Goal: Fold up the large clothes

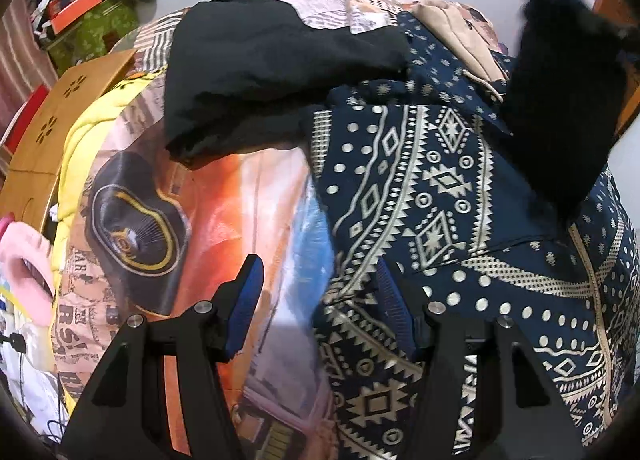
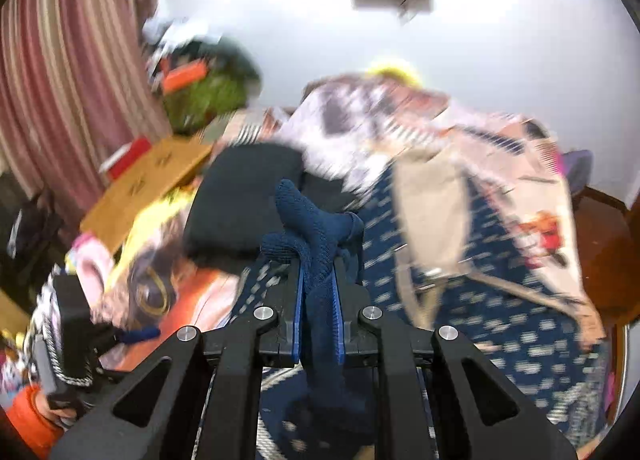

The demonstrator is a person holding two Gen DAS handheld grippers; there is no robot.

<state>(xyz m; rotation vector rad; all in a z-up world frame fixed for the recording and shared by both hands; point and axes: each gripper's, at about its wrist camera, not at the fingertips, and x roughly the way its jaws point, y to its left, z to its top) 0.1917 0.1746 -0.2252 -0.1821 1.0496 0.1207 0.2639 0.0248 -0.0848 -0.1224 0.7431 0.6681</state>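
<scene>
A large navy garment with a cream tribal pattern (image 1: 440, 188) lies spread on a printed bedcover (image 1: 224, 220). My left gripper (image 1: 320, 284) is open, low over the garment's left edge, its right finger on the cloth. My right gripper (image 2: 318, 280) is shut on a bunched fold of the navy garment (image 2: 312, 220) and holds it up; that view is blurred. The garment also shows below it in the right wrist view (image 2: 500, 324). The right gripper with lifted dark cloth appears in the left wrist view (image 1: 568, 92).
A folded black garment (image 1: 260, 68) and a beige garment (image 1: 452, 32) lie on the bed behind. A wooden lap table (image 1: 60, 108), yellow quilt (image 1: 92, 128) and clutter stand at the left. A striped curtain (image 2: 68, 60) hangs left.
</scene>
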